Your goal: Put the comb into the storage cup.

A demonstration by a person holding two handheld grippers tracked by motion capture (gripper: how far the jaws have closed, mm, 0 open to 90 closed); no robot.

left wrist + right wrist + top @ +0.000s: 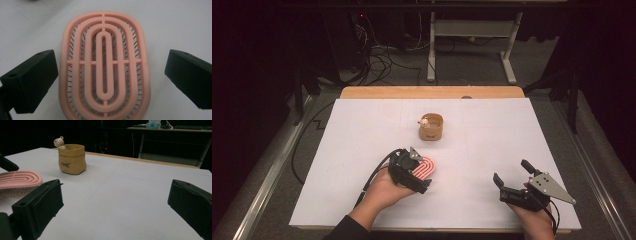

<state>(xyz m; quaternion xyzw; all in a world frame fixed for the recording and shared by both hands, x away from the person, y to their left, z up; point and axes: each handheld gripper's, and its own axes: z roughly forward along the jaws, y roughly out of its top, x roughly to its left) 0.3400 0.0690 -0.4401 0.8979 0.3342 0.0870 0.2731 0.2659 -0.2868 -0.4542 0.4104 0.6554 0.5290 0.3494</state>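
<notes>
From above we see our left gripper [418, 172] poised over the pink brush [424, 168], which lies on the white table [362, 135] in front of the tan cup [431, 127]. The left gripper view gives us what the high view can't: the brush [105, 67] sits bristles down between our two black jaws, which stand wide on either side, clear of its rim. Our right gripper [512, 179] rests off to the right, well apart, jaws spread with nothing between them. Its own view looks low across the table and picks out a little bear figure [59, 142] on the cup's [72, 159] rim, with the brush [20, 180] at the left edge.
</notes>
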